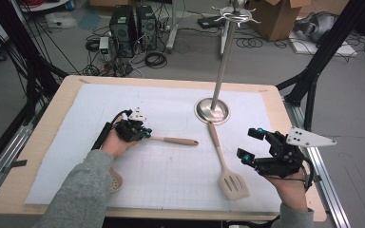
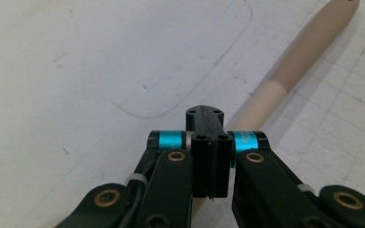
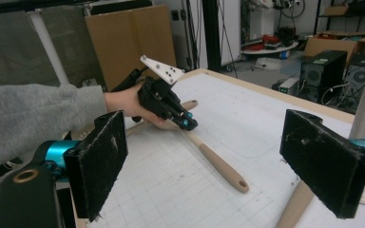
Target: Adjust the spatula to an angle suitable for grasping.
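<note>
Spoon (image 1: 173,140) lies on the counter (image 1: 76,142), left gripper (image 1: 140,131) jaws clenched on its handle; right gripper (image 1: 249,145) released. Next: lift toward the stand (image 1: 212,110).

Open mat (image 1: 123,104) left — stand (image 1: 212,110) mid-table

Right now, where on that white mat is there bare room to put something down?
Free: the mat behind the left gripper, and between the spoon handle and the near edge. Crowded: around the stand base and spatula.
</note>
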`<action>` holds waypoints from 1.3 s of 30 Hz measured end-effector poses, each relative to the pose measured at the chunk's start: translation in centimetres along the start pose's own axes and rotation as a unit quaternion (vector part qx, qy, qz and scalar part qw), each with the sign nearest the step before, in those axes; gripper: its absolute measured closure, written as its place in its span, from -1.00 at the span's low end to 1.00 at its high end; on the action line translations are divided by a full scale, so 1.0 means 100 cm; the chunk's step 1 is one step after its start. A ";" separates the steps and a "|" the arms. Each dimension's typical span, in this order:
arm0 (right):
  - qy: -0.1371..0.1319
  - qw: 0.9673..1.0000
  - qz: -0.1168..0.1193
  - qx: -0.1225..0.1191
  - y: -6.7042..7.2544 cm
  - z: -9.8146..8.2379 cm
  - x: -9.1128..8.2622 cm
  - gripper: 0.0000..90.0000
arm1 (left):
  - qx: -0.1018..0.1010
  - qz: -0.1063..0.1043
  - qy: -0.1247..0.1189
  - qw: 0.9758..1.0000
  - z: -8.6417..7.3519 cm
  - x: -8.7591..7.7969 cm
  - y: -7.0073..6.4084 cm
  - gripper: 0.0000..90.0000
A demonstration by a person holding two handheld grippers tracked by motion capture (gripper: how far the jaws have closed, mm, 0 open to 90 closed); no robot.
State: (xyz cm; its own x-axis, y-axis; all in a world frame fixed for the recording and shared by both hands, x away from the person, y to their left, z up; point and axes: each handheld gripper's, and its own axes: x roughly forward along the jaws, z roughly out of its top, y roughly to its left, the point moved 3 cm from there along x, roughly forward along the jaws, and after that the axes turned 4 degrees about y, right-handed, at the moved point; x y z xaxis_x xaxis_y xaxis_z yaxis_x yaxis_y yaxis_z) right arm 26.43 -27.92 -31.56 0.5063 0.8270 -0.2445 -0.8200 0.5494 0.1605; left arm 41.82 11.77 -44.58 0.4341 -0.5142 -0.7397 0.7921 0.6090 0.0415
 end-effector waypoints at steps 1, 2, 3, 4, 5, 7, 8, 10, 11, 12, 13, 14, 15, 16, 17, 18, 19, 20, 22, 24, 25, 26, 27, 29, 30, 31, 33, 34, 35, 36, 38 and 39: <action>-0.002 1.000 -0.001 0.001 0.000 0.000 -0.001 -0.67 | 0.000 0.000 0.000 1.000 0.000 0.000 0.000 0.99; -0.003 1.000 -0.002 -0.001 0.000 0.000 -0.001 -0.67 | 0.000 0.002 0.004 1.000 -0.001 0.000 0.001 0.99; -0.004 1.000 -0.002 -0.001 -0.001 0.000 -0.002 -0.67 | -0.004 -0.001 0.004 1.000 -0.002 0.000 0.003 0.99; -0.004 1.000 -0.002 -0.001 -0.001 0.000 -0.002 -0.67 | -0.010 -0.001 0.002 1.000 -0.002 0.001 0.003 0.99; -0.004 1.000 -0.001 -0.001 -0.001 0.000 -0.002 -0.67 | -0.009 -0.004 0.003 1.000 -0.002 0.000 0.003 0.99; -0.002 1.000 0.000 0.002 0.000 0.000 -0.001 -0.67 | -0.022 -0.014 0.004 1.000 -0.003 0.000 0.005 0.99; -0.001 1.000 0.000 0.000 0.000 0.000 0.000 -0.67 | -0.022 -0.014 0.004 1.000 -0.003 0.000 0.005 0.99; 0.001 1.000 0.002 0.002 0.000 -0.001 0.000 -0.67 | -0.030 -0.020 0.002 0.999 -0.004 0.000 0.007 0.99; 0.000 1.000 0.001 0.000 0.000 -0.001 0.000 -0.67 | -0.029 -0.021 0.003 0.999 -0.004 0.000 0.008 0.99; 0.000 1.000 0.001 0.000 0.000 -0.001 0.000 -0.67 | -0.029 -0.021 0.003 0.999 -0.004 0.000 0.008 0.99; 0.000 1.000 0.001 0.001 0.000 -0.001 0.000 -0.67 | -0.029 -0.020 0.004 0.999 -0.004 0.001 0.008 0.99; 0.000 1.000 0.000 0.001 0.000 -0.001 -0.001 -0.67 | -0.030 -0.019 0.006 0.999 -0.004 0.001 0.009 0.99; -0.001 1.000 0.000 0.002 0.000 -0.001 -0.002 -0.67 | -0.031 -0.018 0.008 0.999 -0.005 0.002 0.009 0.99; -0.002 1.000 -0.001 0.002 0.000 -0.001 -0.002 -0.67 | -0.030 -0.015 0.011 0.999 -0.005 0.002 0.010 0.99; -0.002 1.000 -0.001 0.002 0.000 -0.001 -0.002 -0.67 | -0.032 -0.011 0.015 0.999 -0.005 0.003 0.010 0.99; -0.004 1.000 -0.001 0.001 -0.001 -0.001 -0.003 -0.67 | -0.029 -0.006 0.019 0.999 -0.006 0.004 0.010 0.99; -0.004 1.000 -0.003 0.002 -0.001 -0.002 -0.004 -0.67 | -0.025 -0.005 0.023 0.999 -0.006 0.005 0.009 0.99; -0.004 1.000 -0.003 0.003 -0.001 -0.002 -0.005 -0.67 | -0.023 -0.002 0.030 0.999 -0.007 0.006 0.008 0.99; -0.004 1.000 -0.003 0.002 -0.001 -0.002 -0.005 -0.67 | -0.029 -0.002 0.034 0.999 -0.007 0.005 0.008 0.99; -0.005 1.000 -0.004 0.004 -0.001 -0.002 -0.005 -0.67 | -0.036 -0.007 0.043 0.998 -0.007 0.004 0.006 0.99; -0.005 1.000 -0.004 0.004 -0.001 -0.002 -0.005 -0.67 | -0.036 -0.007 0.048 0.998 -0.007 0.003 0.005 0.99; -0.005 1.000 -0.005 0.005 -0.002 -0.002 -0.005 -0.67 | -0.035 -0.008 0.053 0.998 -0.007 0.002 0.005 0.99; -0.005 1.000 -0.005 0.005 -0.002 -0.002 -0.005 -0.67 | -0.036 -0.008 0.058 0.998 -0.007 0.001 0.003 0.99; -0.004 1.000 -0.004 0.005 -0.002 -0.002 -0.005 -0.67 | -0.037 -0.011 0.065 0.997 -0.007 0.000 0.001 0.99; -0.004 1.000 -0.003 0.005 -0.002 -0.002 -0.005 -0.67 | -0.036 -0.010 0.068 0.997 -0.007 0.000 0.000 0.99; -0.005 1.000 -0.003 0.005 -0.002 -0.002 -0.005 -0.67 | -0.037 -0.011 0.068 0.997 -0.008 -0.001 -0.001 0.99; -0.006 1.000 -0.003 0.004 -0.001 -0.001 -0.006 -0.67 | -0.037 -0.013 0.072 0.997 -0.009 -0.003 -0.004 0.99; -0.007 1.000 -0.002 0.004 -0.001 0.000 -0.006 -0.67 | -0.031 -0.018 0.074 0.997 -0.010 -0.004 -0.005 0.99; -0.007 1.000 -0.002 0.002 -0.001 0.000 -0.006 -0.67 | -0.028 -0.022 0.078 0.996 -0.010 -0.005 -0.006 0.99; -0.008 1.000 -0.003 0.002 -0.001 0.000 -0.005 -0.67 | -0.026 -0.024 0.080 0.996 -0.011 -0.005 -0.007 0.99; -0.005 1.000 -0.002 0.003 -0.001 0.000 -0.005 -0.67 | -0.018 -0.024 0.089 0.996 -0.011 -0.007 -0.011 0.99; -0.004 1.000 0.000 0.004 -0.001 -0.001 -0.004 -0.67 | -0.015 -0.024 0.092 0.995 -0.011 -0.008 -0.013 0.99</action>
State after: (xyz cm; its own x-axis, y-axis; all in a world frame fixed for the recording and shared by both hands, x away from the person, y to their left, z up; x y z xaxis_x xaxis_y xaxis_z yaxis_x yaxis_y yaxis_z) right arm 26.26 -28.30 -31.53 0.5091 0.8273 -0.2374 -0.8174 0.5511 0.1679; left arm 40.02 12.05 -44.77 0.3076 -0.4257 -0.8510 0.7960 0.6051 -0.0149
